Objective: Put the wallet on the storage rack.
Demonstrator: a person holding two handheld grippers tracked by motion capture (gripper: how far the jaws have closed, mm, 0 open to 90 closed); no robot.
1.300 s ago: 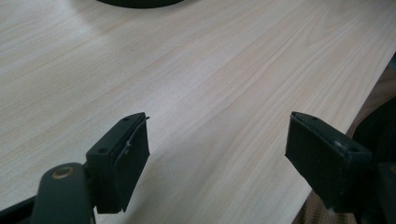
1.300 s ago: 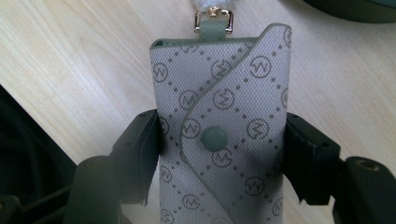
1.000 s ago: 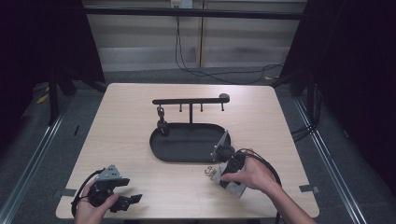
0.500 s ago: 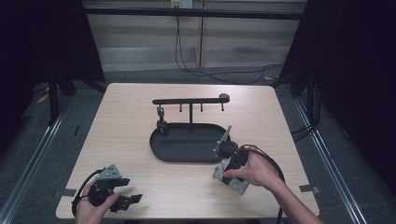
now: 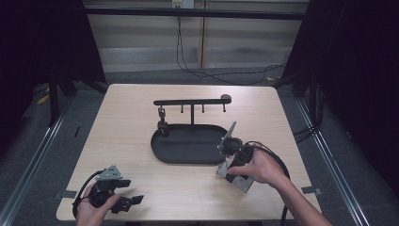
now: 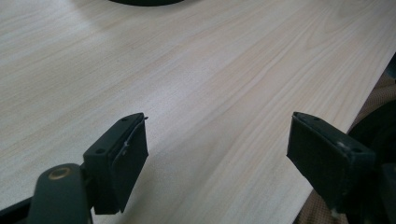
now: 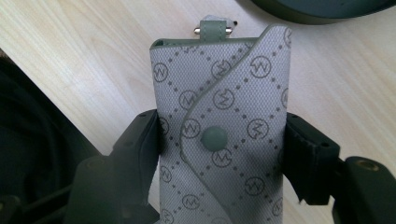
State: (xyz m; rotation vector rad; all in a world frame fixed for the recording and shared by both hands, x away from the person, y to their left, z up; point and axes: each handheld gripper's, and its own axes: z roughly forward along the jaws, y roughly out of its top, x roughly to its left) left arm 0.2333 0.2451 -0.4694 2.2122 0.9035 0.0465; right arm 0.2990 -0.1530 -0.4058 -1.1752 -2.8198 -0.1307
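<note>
A grey patterned key case (image 7: 219, 93) with a snap button and a small metal bar at its far end stands between the jaws of my right gripper (image 7: 222, 144), which is shut on its sides. In the high view, the case (image 5: 234, 178) hangs under the right hand, just off the right front of the black oval tray (image 5: 188, 146). My left gripper (image 5: 129, 200) rests near the table's front left corner. Its jaws stand wide open over bare wood (image 6: 217, 140).
A black rack with hooks (image 5: 193, 101) rises from the tray's back, and a small dark item (image 5: 162, 125) hangs from its left hook. The table's front edge is close to both hands. Cables trail off the right gripper.
The right hand has shifted slightly right and tilted up with the case still gripped. The left hand has stayed put.
</note>
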